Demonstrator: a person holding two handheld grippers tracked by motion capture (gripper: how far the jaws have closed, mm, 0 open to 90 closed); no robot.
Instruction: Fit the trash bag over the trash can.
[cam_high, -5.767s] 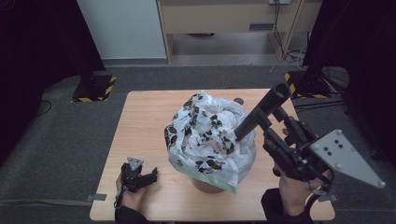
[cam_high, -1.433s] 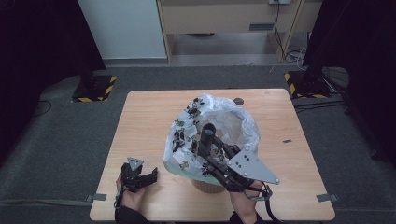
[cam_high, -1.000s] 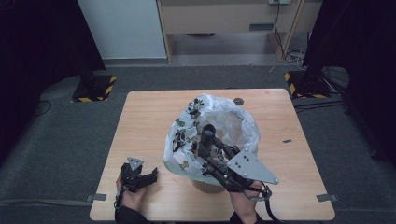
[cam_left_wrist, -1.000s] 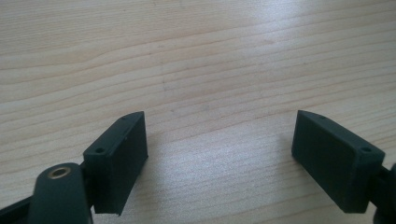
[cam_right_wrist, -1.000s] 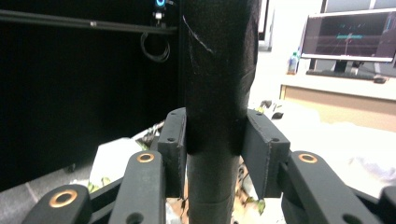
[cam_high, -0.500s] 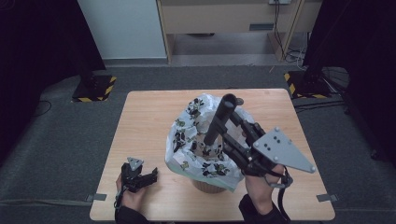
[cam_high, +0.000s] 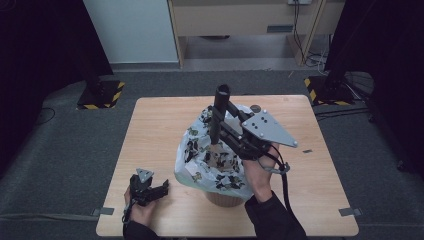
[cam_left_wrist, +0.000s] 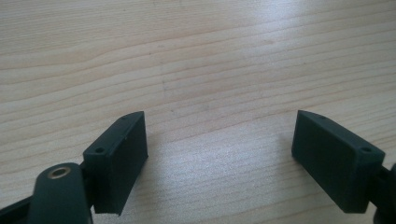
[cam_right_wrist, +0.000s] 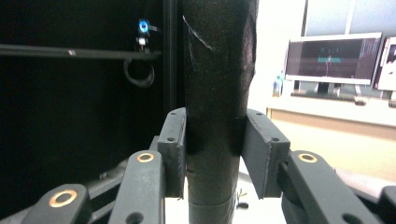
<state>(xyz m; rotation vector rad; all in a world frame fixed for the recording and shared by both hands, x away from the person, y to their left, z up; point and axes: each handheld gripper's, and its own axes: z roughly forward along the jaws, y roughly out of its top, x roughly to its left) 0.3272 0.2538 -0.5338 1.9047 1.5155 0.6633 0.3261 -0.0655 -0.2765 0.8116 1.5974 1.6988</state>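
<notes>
black tube lifted out of the bag

my right gripper has its jaws clamped on a black tube, pads pressing both sides of it, as the right gripper view shows. the tube stands nearly upright above the patterned plastic bag, which drapes over a round brown tub near the middle of the table. i judge this as the carrying step: the tube is out of the bag and needs a place to go. my left gripper rests at the table's near left edge, jaws wide with bare wood between them. next i should swing the tube clear of the bag's rim without snagging the plastic, then set it down.
</notes>
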